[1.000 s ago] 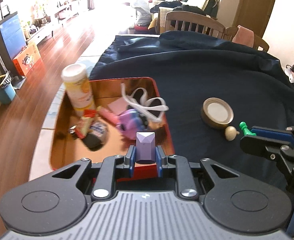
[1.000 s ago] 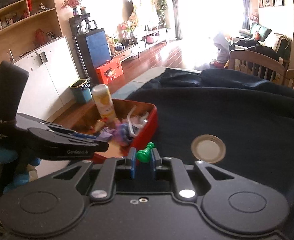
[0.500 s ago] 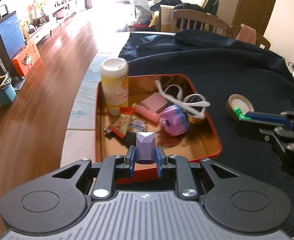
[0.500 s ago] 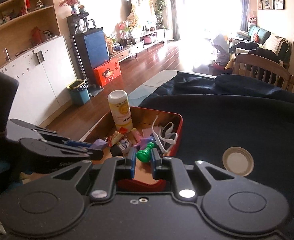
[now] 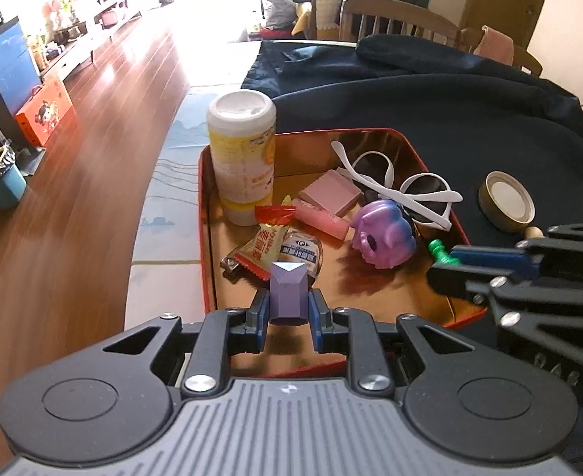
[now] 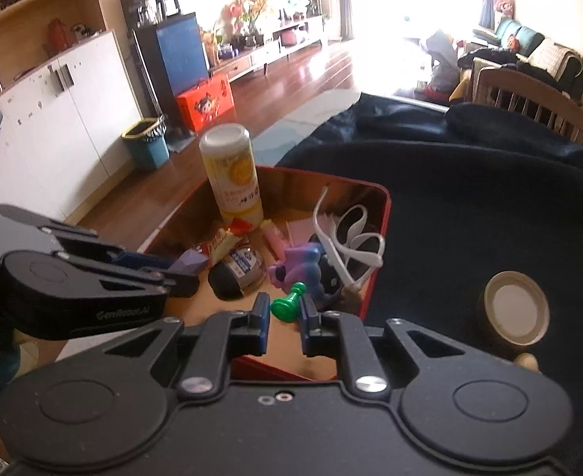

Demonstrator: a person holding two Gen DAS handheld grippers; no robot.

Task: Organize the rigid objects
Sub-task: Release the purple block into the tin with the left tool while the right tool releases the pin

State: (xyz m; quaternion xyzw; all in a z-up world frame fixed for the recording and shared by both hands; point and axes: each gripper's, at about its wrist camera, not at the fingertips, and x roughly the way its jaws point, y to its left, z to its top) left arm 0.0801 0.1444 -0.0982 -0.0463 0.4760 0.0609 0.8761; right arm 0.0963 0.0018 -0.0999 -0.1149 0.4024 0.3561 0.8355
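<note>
A red tin tray holds a yellow canister, white sunglasses, a purple toy, a pink block and snack packets. My left gripper is shut on a purple block above the tray's near edge. My right gripper is shut on a green pawn, also seen in the left wrist view, over the tray's right side.
A round gold lid and a small wooden piece lie on the dark blue tablecloth right of the tray. Wooden chairs stand behind the table. The table edge and wood floor are to the left.
Both grippers have moved closer over the tray with their pieces still held. The right gripper with the green pawn has come from beside the lid to above the tray's right side.
</note>
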